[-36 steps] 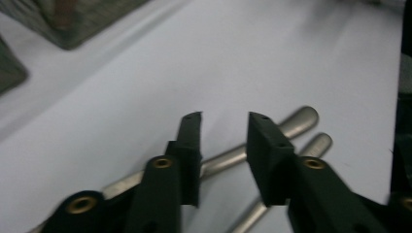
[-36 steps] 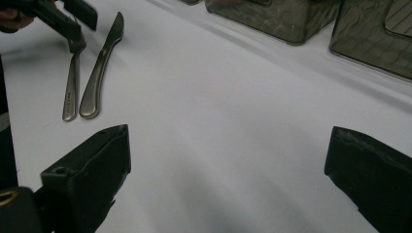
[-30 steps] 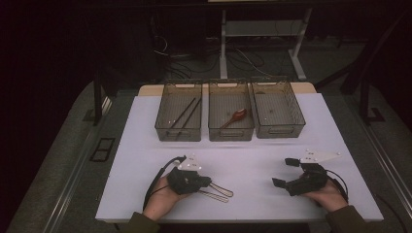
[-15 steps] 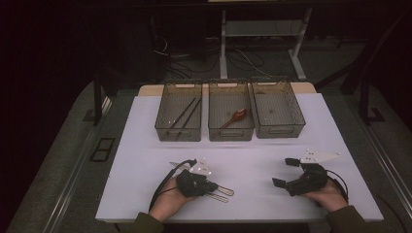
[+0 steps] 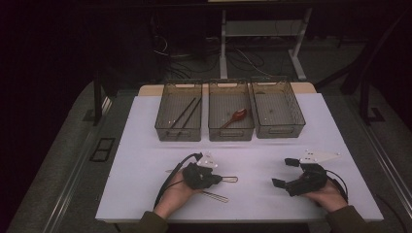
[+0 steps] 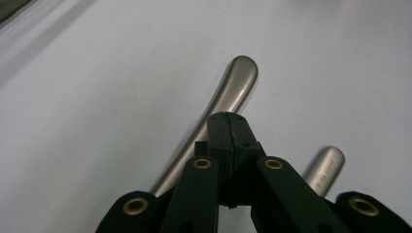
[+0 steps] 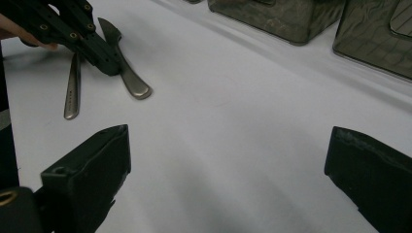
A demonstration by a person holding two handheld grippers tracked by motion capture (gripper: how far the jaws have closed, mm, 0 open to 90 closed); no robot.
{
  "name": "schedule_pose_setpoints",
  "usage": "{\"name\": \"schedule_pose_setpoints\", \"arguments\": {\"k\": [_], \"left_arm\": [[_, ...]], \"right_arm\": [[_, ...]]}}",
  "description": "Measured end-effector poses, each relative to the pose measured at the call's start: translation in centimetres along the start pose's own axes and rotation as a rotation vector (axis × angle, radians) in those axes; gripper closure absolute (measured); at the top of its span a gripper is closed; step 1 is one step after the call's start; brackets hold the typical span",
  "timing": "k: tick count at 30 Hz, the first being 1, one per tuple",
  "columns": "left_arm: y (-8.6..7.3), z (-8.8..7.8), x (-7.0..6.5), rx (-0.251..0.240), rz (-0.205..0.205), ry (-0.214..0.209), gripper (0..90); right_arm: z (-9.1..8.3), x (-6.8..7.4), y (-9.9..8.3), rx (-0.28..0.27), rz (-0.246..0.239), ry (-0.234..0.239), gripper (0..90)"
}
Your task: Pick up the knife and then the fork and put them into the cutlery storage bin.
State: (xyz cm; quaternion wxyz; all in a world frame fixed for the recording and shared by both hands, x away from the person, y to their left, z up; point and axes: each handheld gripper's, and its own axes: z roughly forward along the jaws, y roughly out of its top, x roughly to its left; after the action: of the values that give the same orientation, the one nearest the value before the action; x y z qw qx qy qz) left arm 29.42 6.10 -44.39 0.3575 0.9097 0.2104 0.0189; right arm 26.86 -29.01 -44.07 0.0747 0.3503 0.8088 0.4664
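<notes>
A sorting of cutlery into three trays appears to be under way; the step in hand is judged to be the pickup of a piece from the tabletop point(image 5: 145, 145).

The left claw point(image 6: 227, 127) is seen clenched, its jaws pressed together over the handle of a steel utensil point(image 6: 228, 94); in the left gripper view the handle passes beneath the jaw tips, and whether it is actually pinched or only covered cannot be told; nothing is seen between the pads. A second utensil point(image 6: 324, 169) lies just beside it, its handle end showing at the lower right of that view. In the high view both pieces lie on the tabletop in front of the left hand point(image 5: 177, 194), well short of the trays.

The right claw point(image 7: 228, 160) is released, its jaws standing wide apart over bare tabletop, well apart from the cutlery; nothing is held by it.

At the far side, chopsticks point(image 5: 187, 114) lie in the left tray point(image 5: 178, 135), a red spoon point(image 5: 235, 116) in the middle tray point(image 5: 231, 135); the right tray point(image 5: 279, 130) looks empty.

For the next move, it is judged that a firm hold on one handle must be secured, with the neighbouring piece left undisturbed; the utensil would then have to be lifted clear and carried forward to the tray that suits it, probably the right one.
</notes>
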Motion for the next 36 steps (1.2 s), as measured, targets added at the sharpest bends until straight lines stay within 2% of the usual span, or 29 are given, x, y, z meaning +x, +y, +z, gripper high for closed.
{"name": "schedule_pose_setpoints", "arguments": {"k": [9, 11, 12, 17, 20, 22, 23, 27, 31, 33, 36], "left_arm": [[1.4, 0.9, 0.9, 0.014, 0.014, 0.031, 89.1], [1.6, 1.2, 1.2, 0.010, -0.002, 0.039, 89.1], [1.8, 1.3, 1.4, 0.009, 0.006, 0.041, 89.1], [2.3, 1.8, 1.9, 0.004, -0.006, 0.040, 89.2], [2.6, 1.8, 2.1, -0.003, 0.005, 0.034, 89.0], [2.9, 1.3, 2.0, -0.033, -0.020, 0.015, 88.6], [3.0, 0.8, 2.2, -0.039, -0.008, 0.014, 86.7], [2.6, -0.8, 2.7, -0.064, -0.014, 0.017, 77.5], [1.7, -1.7, 3.6, -0.032, -0.010, 0.025, 68.2], [1.2, -1.8, 3.9, -0.006, -0.012, 0.037, 63.4], [0.7, -1.6, 4.0, 0.015, -0.005, 0.029, 57.5]], "right_arm": [[0.0, 0.0, 0.0, -0.002, 0.008, -0.003, 2.2], [0.0, 0.0, 0.0, -0.001, 0.008, -0.003, 2.2], [0.0, 0.0, 0.0, 0.000, 0.007, -0.002, 2.2], [0.0, -0.1, 0.0, -0.003, 0.005, -0.004, 2.2], [0.0, 0.0, 0.0, 0.000, 0.008, -0.003, 2.2], [0.0, -0.1, 0.0, -0.002, 0.007, -0.002, 2.2], [0.0, -0.1, 0.0, -0.002, 0.007, -0.001, 2.2], [-0.1, -0.1, -0.1, -0.002, 0.009, -0.003, 2.2], [-0.1, -0.1, -0.1, -0.002, 0.010, -0.002, 2.2], [-0.1, -0.1, -0.1, -0.003, 0.009, -0.002, 2.2], [-0.1, -0.1, -0.1, -0.003, 0.009, -0.002, 2.2]]}}
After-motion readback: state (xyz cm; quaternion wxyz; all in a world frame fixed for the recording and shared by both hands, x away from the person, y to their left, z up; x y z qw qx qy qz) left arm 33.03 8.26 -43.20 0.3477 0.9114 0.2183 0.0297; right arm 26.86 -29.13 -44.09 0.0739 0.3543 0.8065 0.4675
